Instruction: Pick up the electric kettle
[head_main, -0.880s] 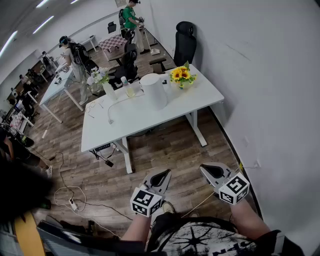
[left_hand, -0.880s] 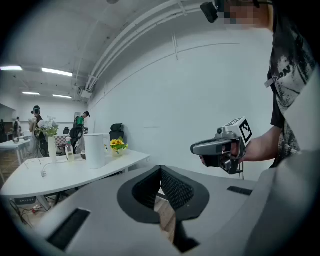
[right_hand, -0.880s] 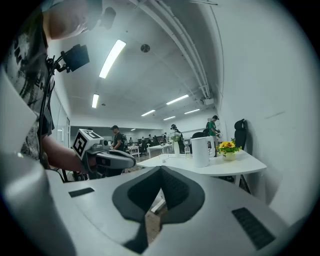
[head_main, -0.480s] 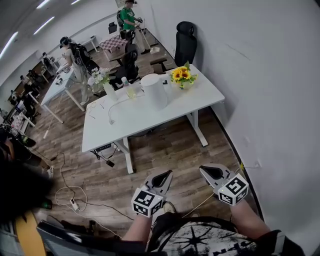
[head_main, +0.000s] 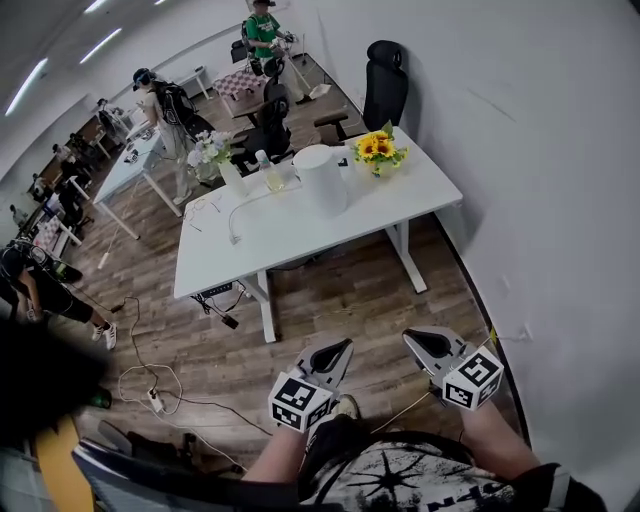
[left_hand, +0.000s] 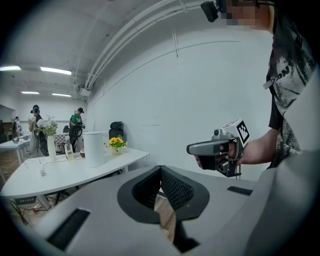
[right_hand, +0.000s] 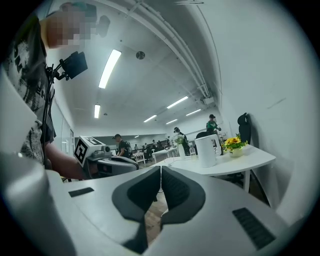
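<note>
The white electric kettle (head_main: 322, 178) stands upright near the back of a white table (head_main: 300, 240), far ahead of both grippers. It also shows small in the left gripper view as a white kettle (left_hand: 93, 148) and in the right gripper view as a white kettle (right_hand: 205, 150). My left gripper (head_main: 339, 349) and right gripper (head_main: 411, 338) hang close to my body over the wooden floor, well short of the table. Each gripper's jaws meet with nothing between them.
On the table stand a pot of sunflowers (head_main: 379, 152), a small bottle (head_main: 268, 172), a vase of white flowers (head_main: 222, 160) and a white cable (head_main: 240, 205). A black chair (head_main: 383, 86) is behind it. A white wall (head_main: 560, 200) runs along the right. People stand at far tables.
The head view has shifted slightly: the table and kettle sit a little lower and to the right in the picture. Both grippers keep nearly the same places and stay shut.
</note>
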